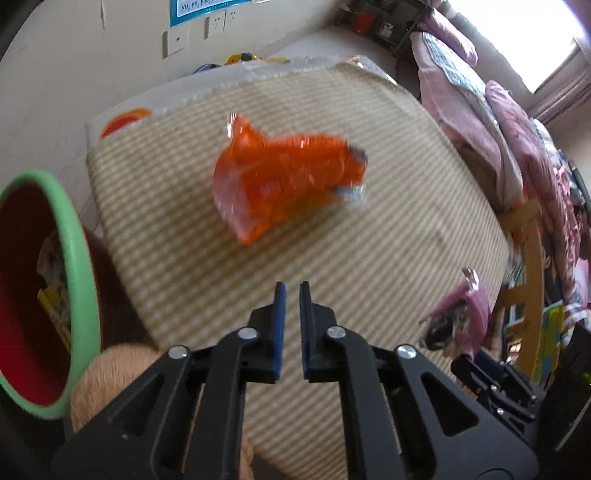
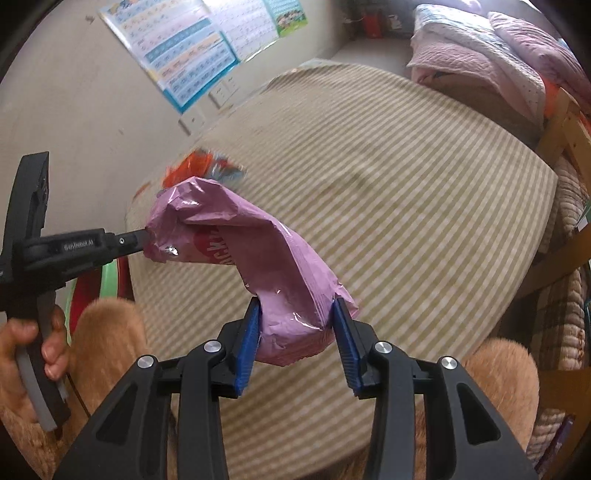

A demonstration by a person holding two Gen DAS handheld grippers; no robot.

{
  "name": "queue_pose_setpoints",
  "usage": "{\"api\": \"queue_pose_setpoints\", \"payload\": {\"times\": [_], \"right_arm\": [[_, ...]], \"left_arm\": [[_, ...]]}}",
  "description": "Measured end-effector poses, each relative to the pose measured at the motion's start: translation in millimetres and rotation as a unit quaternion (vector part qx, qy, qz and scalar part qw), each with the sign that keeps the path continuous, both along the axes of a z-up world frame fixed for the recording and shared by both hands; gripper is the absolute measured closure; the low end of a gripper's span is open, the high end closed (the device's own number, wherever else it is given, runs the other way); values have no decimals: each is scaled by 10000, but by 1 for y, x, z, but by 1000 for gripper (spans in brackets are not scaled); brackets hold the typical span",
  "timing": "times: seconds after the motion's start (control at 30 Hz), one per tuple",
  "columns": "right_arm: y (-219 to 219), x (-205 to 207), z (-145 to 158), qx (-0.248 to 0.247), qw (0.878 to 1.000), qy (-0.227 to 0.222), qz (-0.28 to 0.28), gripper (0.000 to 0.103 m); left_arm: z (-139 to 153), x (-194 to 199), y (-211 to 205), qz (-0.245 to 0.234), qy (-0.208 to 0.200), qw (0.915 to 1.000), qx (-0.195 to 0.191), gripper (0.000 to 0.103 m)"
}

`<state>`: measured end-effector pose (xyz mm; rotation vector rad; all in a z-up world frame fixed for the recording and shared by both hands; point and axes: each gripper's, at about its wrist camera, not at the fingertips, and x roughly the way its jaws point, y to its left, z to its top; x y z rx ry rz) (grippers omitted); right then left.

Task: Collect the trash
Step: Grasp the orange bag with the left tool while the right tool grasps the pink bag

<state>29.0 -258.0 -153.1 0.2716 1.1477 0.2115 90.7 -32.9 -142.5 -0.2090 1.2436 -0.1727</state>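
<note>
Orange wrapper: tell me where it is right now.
In the left wrist view the orange wrapper lies on the striped mat, ahead of the shut left gripper and right of the green-rimmed bin.

a striped beige mattress [image 1: 369,258] fills the middle. pink quilts [image 1: 498,129] are heaped at two o'clock, wall sockets [image 1: 215,25] sit at eleven. study posters [image 2: 192,44] hang on the wall [image 2: 74,129] at eleven.
</note>
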Motion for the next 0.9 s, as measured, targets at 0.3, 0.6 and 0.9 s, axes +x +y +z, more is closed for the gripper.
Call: {"api": "queue_pose_setpoints", "payload": {"times": [0.3, 0.6, 0.9], "right_arm": [[-12, -2, 16, 87, 9996, -286, -8, 32], [-15, 33, 8, 93, 9996, -194, 176, 31], [-29, 39, -7, 472, 9988, 106, 93, 31]], "left_arm": [[35, 15, -1, -358, -1145, 9868, 1088, 26], [-12, 57, -65, -2915, -1460, 8946, 3056, 16], [-47, 105, -65, -3173, -419, 9170, 2379, 16]]}}
